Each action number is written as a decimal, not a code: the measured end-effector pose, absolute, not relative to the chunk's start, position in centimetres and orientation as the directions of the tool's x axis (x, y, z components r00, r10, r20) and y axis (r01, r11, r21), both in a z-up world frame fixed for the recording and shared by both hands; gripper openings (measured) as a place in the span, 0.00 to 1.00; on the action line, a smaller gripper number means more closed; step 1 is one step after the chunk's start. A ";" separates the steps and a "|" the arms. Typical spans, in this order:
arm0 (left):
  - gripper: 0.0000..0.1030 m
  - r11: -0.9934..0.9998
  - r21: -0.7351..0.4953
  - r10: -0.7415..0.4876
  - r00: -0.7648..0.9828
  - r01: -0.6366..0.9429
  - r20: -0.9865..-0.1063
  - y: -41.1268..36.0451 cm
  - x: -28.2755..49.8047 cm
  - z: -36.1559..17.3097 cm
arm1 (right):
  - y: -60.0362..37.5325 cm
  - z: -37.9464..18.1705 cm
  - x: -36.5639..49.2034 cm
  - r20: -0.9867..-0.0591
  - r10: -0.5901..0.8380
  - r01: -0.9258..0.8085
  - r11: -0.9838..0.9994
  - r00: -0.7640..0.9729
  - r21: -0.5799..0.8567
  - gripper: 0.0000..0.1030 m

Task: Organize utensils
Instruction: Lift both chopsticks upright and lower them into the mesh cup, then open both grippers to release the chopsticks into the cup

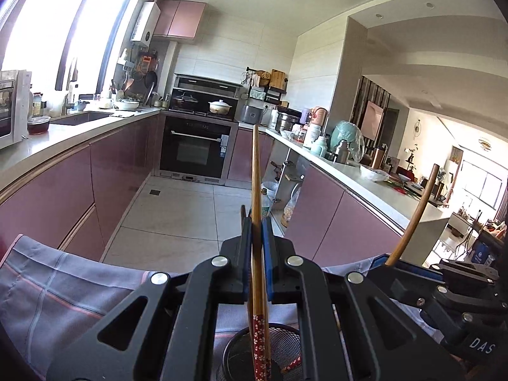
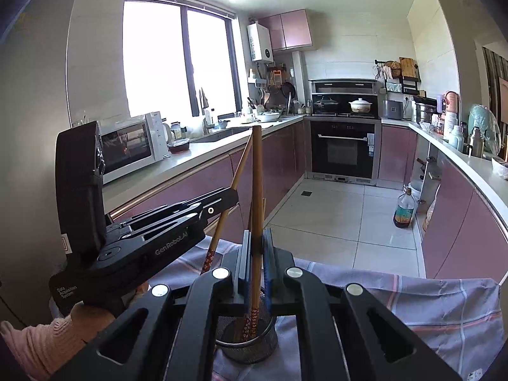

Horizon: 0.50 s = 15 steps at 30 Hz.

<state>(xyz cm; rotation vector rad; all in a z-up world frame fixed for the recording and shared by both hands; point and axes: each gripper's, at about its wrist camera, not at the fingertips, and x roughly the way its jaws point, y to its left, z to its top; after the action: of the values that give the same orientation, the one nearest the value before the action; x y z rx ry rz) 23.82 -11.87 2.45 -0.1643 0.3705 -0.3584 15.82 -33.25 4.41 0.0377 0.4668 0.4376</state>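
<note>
We look out over a kitchen with pink cabinets (image 2: pixel 276 158), a bright window (image 2: pixel 177 60) in the upper left of the right wrist view and a pale tiled floor (image 2: pixel 333 219) running to a black oven (image 2: pixel 343 149) at centre. A grey counter along the left carries a white microwave (image 2: pixel 133 143); the counter on the right side of the frame is crowded with bottles and jars.

Across the bottom of both views lies the table, covered by a grey checked cloth (image 2: pixel 412 301). On it, at bottom centre, stands a black mesh holder (image 2: pixel 247 339) with red-patterned chopstick ends inside.

Our left claw (image 1: pixel 257 231) is clamped on a wooden chopstick (image 1: pixel 256 174) that stands upright, its patterned lower end reaching down over the holder. Our right claw (image 2: pixel 257 241) is likewise pinched shut on another chopstick (image 2: pixel 257 174), upright, its lower end inside the holder.

In the right wrist view the left device fills the lower left, its chopstick leaning across just beside ours. A pink sleeve (image 2: pixel 35 346) shows at the bottom left corner. A brown bottle (image 2: pixel 404 209) stands on the floor at right.
</note>
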 end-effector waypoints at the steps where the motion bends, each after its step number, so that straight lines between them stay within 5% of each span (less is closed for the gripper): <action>1: 0.07 0.926 -0.222 -0.367 0.869 0.306 -0.333 -12.0 24.3 1.9 | -33.0 4.2 15.9 -0.437 0.418 -0.402 0.906 0.797 0.134 0.05; 10: 0.07 0.936 -0.215 -0.342 0.868 0.279 -0.360 -12.4 25.8 -0.3 | -32.1 3.1 17.2 -0.513 0.419 -0.413 0.901 0.749 0.132 0.05; 15: 0.07 0.924 -0.243 -0.362 0.881 0.295 -0.305 -12.1 25.4 1.4 | -32.2 2.9 17.4 -0.517 0.424 -0.410 0.900 0.743 0.149 0.05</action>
<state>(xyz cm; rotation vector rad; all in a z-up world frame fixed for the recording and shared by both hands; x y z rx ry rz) 25.42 -12.10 1.36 -0.1918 0.3541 -0.3445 17.43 -32.17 2.87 0.0263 0.5726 0.4571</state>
